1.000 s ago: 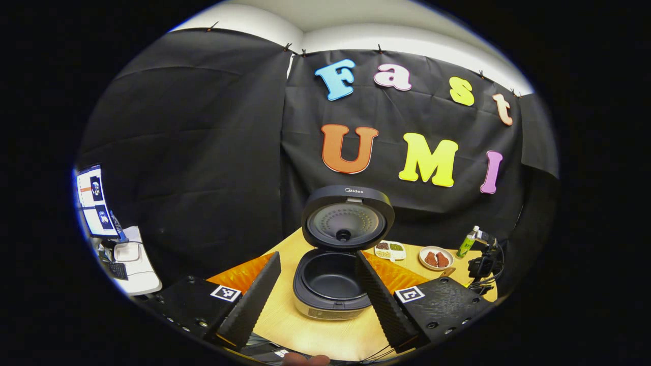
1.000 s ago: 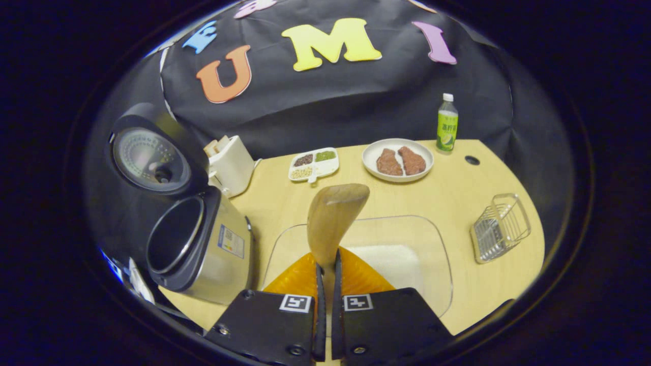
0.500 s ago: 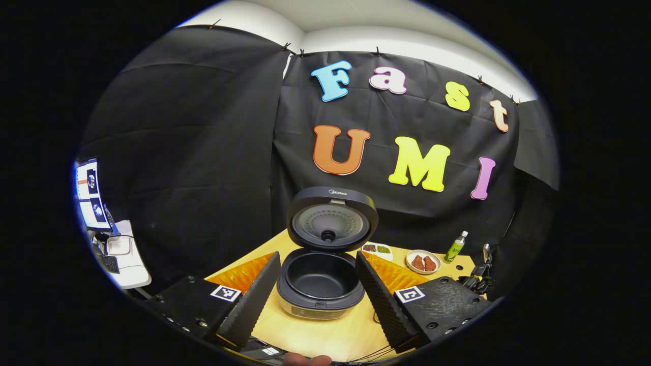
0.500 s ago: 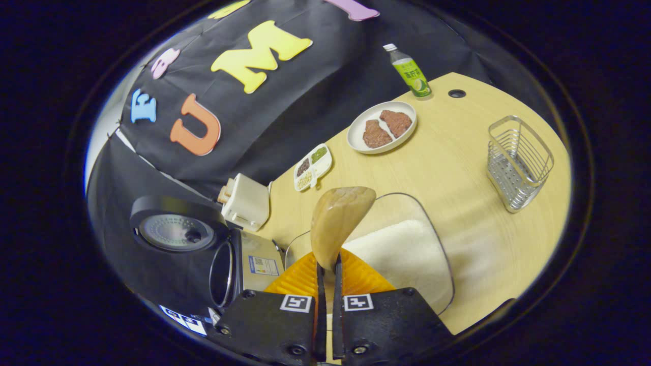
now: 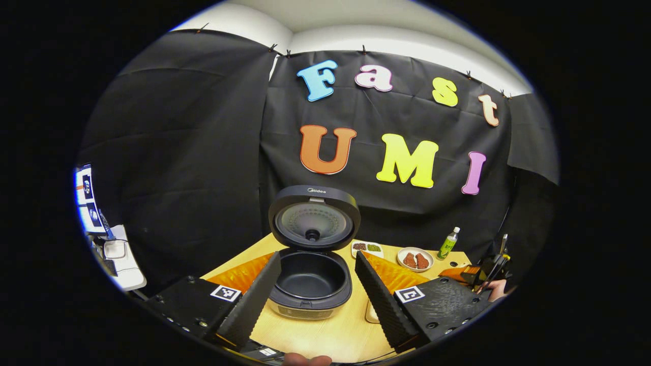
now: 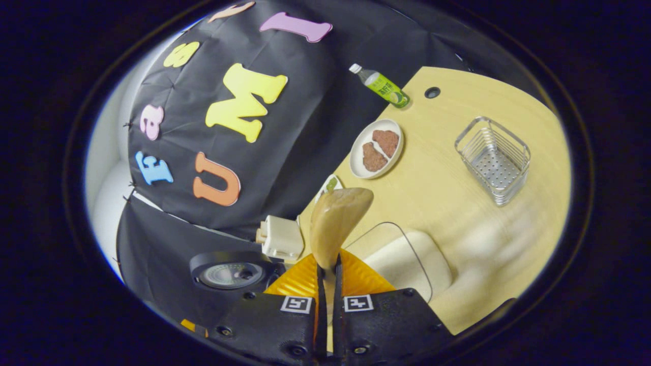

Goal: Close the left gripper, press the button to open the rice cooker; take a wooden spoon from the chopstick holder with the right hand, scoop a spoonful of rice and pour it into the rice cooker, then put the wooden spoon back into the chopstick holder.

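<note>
My left gripper hangs wide open before the round, dark cooker, lid up, near the table's left edge. My right gripper, rolled sideways, clamps the smooth wooden spoon above the clear rice tray. The wire holder stands towards the right edge.

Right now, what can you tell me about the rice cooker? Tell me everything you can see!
The rice cooker sits on the pale wooden table, seen between the left gripper's spread fingers, which don't touch it. Its round dark lid stands wide open, showing a greyish dimpled inner plate with a small knob in the middle. The dark inner pot looks empty. The body's lower front is silvery with a small panel.
</note>
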`<act>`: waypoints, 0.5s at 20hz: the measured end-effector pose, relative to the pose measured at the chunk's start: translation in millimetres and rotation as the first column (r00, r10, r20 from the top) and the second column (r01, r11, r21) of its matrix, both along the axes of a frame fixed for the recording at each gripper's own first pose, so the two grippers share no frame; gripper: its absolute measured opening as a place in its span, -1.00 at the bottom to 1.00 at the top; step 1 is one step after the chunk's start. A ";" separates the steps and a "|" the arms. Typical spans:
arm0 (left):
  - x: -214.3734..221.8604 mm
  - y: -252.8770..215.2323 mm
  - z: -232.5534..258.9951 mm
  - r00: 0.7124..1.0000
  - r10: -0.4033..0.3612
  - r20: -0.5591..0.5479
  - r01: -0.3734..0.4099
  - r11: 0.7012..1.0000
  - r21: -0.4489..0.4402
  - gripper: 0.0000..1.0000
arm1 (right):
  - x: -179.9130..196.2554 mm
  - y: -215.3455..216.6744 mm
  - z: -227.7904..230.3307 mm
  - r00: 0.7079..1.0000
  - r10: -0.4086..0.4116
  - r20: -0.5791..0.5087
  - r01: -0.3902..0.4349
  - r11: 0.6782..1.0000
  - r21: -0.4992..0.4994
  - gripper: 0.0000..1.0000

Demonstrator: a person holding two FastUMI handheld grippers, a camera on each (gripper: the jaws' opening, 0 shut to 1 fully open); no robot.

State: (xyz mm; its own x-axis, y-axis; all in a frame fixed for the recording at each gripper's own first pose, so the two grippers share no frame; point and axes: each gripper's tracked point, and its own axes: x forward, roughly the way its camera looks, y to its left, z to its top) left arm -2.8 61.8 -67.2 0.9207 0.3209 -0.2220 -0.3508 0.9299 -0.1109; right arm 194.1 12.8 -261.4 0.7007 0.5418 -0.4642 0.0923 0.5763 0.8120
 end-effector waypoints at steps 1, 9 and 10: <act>-2.2 1.8 -0.7 1.000 0.006 0.000 -0.006 1.000 -0.001 0.89 | -0.9 13.4 13.1 1.000 0.018 0.012 -0.018 1.000 0.009 -0.81; -43.7 46.7 -3.5 0.991 0.136 -0.004 -0.136 0.991 0.001 0.90 | -2.5 165.2 70.8 0.969 0.240 0.063 -0.243 0.969 0.048 -0.81; -50.6 52.9 -2.1 0.989 0.151 -0.005 -0.151 0.989 0.005 0.89 | -3.2 183.1 69.4 0.962 0.266 0.061 -0.269 0.962 0.041 -0.81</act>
